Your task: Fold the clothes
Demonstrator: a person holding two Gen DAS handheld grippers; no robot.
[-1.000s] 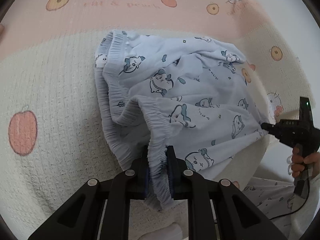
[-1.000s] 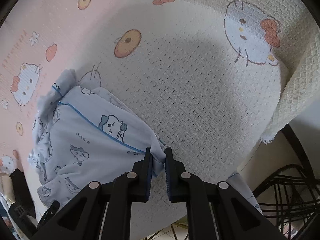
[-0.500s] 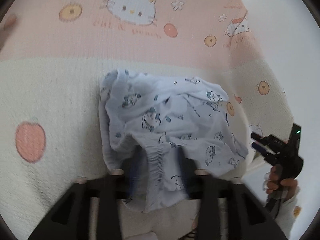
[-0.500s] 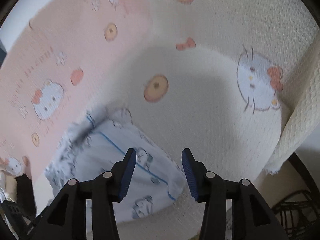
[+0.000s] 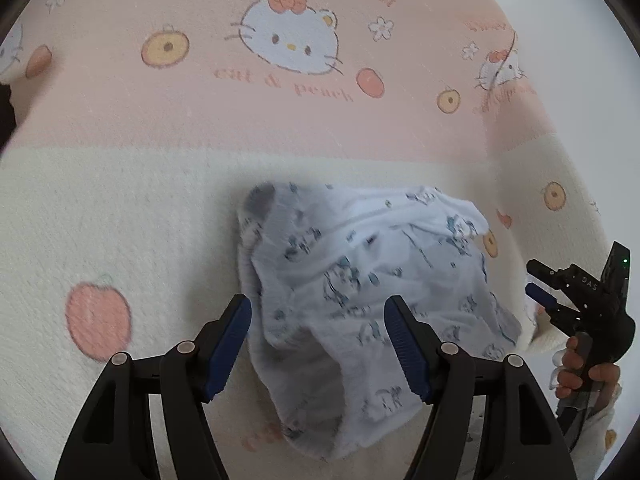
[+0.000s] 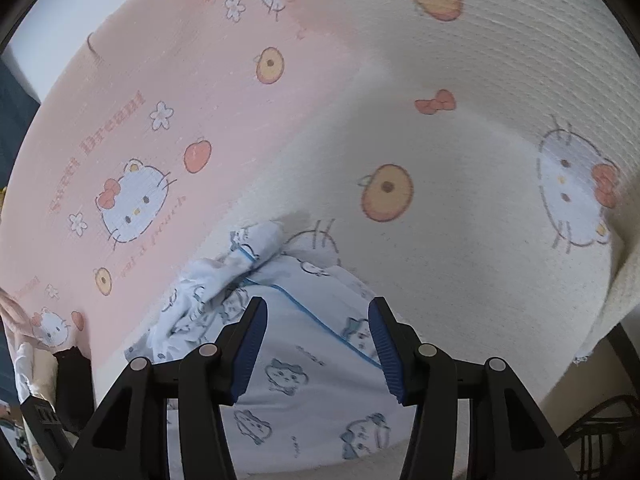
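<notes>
A pale blue garment with cartoon prints (image 5: pixel 360 288) lies crumpled on the cream part of a blanket. My left gripper (image 5: pixel 318 316) hovers open above its near edge, with nothing between the blue pads. In the right wrist view the same garment (image 6: pixel 304 344) shows a blue piped hem, and my right gripper (image 6: pixel 316 320) stands open above it, holding nothing. The right gripper (image 5: pixel 556 292) also appears at the right edge of the left wrist view, held by a hand (image 5: pixel 584 368), just off the garment's right end.
The pink and cream cat-print blanket (image 5: pixel 160 208) covers the whole surface. Its edge drops off at the right (image 6: pixel 612 304), with a dark metal frame (image 6: pixel 600 432) below. A dark object (image 6: pixel 72 384) sits at the lower left of the right wrist view.
Both grippers were shut on the garment a second ago, left on the elastic waistband and right on the hem corner. Both have let go, opened wide and pulled back; the garment dropped onto the blanket.
</notes>
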